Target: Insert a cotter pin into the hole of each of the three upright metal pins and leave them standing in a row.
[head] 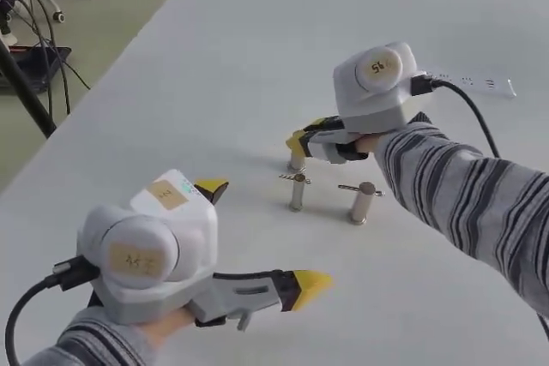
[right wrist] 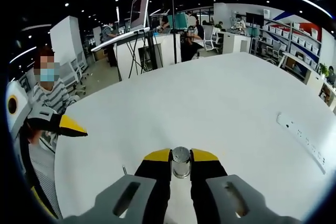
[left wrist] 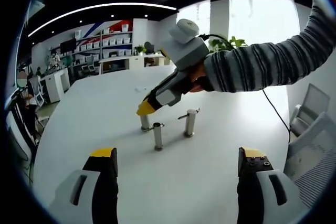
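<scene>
Gripping the far metal pin (right wrist: pixel 181 163) with your right gripper (right wrist: pixel 181 155), jaws closed on it.
Your left gripper (left wrist: pixel 178 153) has its jaws open; on the tabletop (head: pixel 257 57), the middle pin (head: pixel 297 197) and end pin (head: pixel 361 206) seem to hold cotter pins (head: pixel 294 178).

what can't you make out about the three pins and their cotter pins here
- The far pin: the right gripper shut on it covers its hole in the head view and left gripper view, and the jaws hide its sides in the right gripper view, so whether anything sits in the hole cannot be told.
- A thin sliver on the table, right gripper view: too small to identify.
</scene>
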Action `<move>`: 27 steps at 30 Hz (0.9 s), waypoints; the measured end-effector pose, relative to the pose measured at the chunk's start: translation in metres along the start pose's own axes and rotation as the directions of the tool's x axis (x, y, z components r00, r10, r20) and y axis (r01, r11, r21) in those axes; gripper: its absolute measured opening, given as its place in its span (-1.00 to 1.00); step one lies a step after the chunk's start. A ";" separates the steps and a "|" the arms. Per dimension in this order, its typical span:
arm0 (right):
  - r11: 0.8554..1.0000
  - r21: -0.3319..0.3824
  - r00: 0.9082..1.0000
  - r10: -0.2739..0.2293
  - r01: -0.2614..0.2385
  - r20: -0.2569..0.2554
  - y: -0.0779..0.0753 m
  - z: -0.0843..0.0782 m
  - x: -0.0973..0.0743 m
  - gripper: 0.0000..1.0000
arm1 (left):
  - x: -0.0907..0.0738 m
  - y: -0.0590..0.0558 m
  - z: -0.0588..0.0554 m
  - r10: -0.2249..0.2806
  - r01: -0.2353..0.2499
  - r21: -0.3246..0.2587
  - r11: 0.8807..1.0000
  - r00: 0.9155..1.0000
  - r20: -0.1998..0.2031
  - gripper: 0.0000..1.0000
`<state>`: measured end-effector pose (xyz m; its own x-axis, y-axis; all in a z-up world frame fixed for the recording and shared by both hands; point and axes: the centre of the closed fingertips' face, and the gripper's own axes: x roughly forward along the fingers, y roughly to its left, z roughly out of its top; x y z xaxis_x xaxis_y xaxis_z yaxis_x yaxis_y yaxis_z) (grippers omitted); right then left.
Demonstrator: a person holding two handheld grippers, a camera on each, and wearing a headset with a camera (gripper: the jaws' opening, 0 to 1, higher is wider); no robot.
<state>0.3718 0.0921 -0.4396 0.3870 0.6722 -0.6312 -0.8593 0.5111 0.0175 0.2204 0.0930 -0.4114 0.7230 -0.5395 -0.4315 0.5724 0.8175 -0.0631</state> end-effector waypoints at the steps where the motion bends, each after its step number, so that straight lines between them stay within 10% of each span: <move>1: 1.000 0.004 1.000 -0.010 0.010 0.000 -0.002 -0.002 -0.003 -0.86 | 0.000 0.000 0.000 -0.001 0.001 -0.001 1.000 1.000 0.001 0.89; 12: 0.990 0.085 0.994 -0.110 0.112 -0.027 -0.023 -0.032 -0.048 -0.86 | 0.001 -0.006 0.005 -0.016 0.016 0.013 1.000 1.000 0.016 0.89; 27: 0.938 0.182 0.956 -0.287 0.294 -0.062 -0.047 -0.062 -0.103 -0.86 | 0.002 -0.015 0.007 -0.040 0.039 0.024 0.999 0.999 0.016 0.88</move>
<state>0.3515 -0.0343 -0.4234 0.5957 0.4623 -0.6568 -0.6317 0.7747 -0.0276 0.2165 0.0783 -0.4049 0.7058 -0.5745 -0.4144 0.6095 0.7907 -0.0581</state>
